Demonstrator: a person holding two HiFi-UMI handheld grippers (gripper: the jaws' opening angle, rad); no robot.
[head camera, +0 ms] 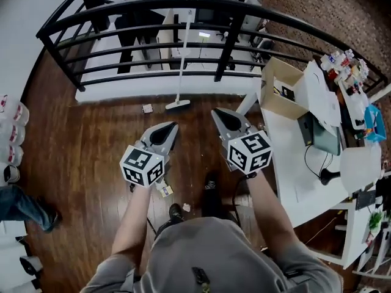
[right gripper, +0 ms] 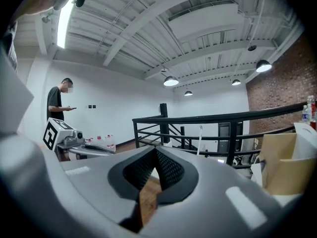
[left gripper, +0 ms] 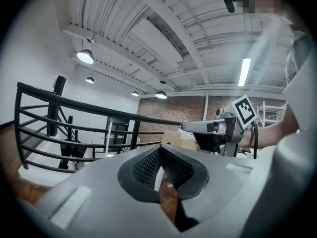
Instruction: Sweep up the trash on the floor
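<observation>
Our left claw (head camera: 165,131) and right claw (head camera: 223,118) are pinched closed on nothing. The broom (head camera: 181,72) leans on the railing (head camera: 153,6) ahead; trash scraps (head camera: 147,108) lie beside its head and by our shoes (head camera: 211,185). Bumping the thin handle with closed jaws could topple it.

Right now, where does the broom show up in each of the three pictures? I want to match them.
Head view: the broom stands top centre, leaning on the black railing.
Left gripper view: only its white handle shows, left of centre, at the railing.
Right gripper view: the white handle shows right of centre, at the railing.
Shared landmark: the black railing.
</observation>
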